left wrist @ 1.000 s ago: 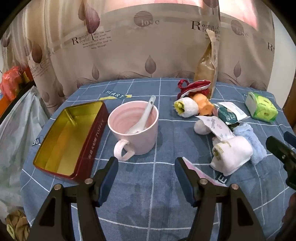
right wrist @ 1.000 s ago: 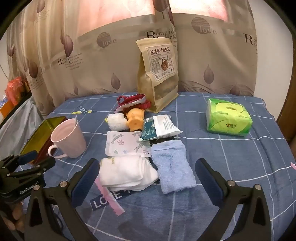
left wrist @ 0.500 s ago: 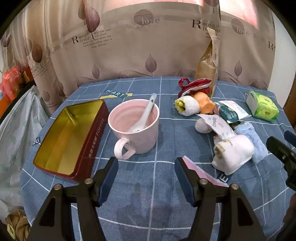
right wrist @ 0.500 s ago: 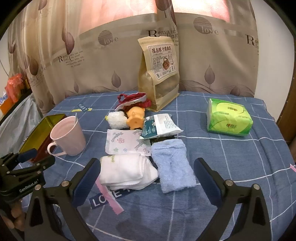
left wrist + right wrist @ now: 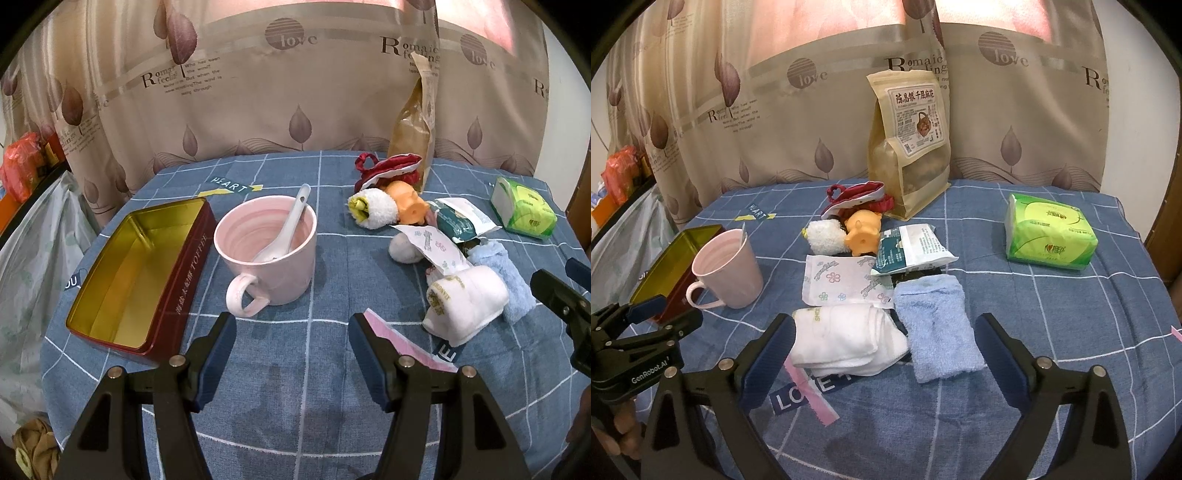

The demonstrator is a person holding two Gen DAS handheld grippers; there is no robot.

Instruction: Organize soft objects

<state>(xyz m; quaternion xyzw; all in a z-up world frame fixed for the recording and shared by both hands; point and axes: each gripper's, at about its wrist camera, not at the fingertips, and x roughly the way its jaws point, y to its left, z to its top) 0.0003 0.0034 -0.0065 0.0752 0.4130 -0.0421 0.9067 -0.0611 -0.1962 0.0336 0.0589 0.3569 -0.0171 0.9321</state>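
Both grippers are hanging over the near edge of the table point(image 5: 1108, 302), and neither has anything in it. My left gripper point(image 5: 291, 354) has its jaws spread wide with bare cloth between them; the pink mug point(image 5: 271, 254) with its spoon point(image 5: 286, 229) sits just ahead, and the open tin point(image 5: 136, 266) is off to the left. I reckon that tin is where the soft bits are meant to go: it lies lid-off, empty, gold inside showing, right beside my left hand's reach.

My right gripper point(image 5: 884, 350) is open wider still, and it straddles the targets nicely. The white towel point(image 5: 846, 341) lies rolled just inside the left finger, and the blue towel point(image 5: 938, 328) lies flat just inside the right finger, the two touching or nearly so. Both are in front of the fingertips, not yet between them.

Behind them sits the loose clutter: a flowered packet point(image 5: 842, 282), a green sachet point(image 5: 908, 251), a white plush point(image 5: 825, 236), an orange toy point(image 5: 864, 232), then the red pouch point(image 5: 857, 199) against the snack bag point(image 5: 910, 147). The tissue pack point(image 5: 1049, 232) lies well apart on the right.

My guess is the white towel goes first; it's bulky and should pinch easily. The blue one lies flat, so that's trickier.
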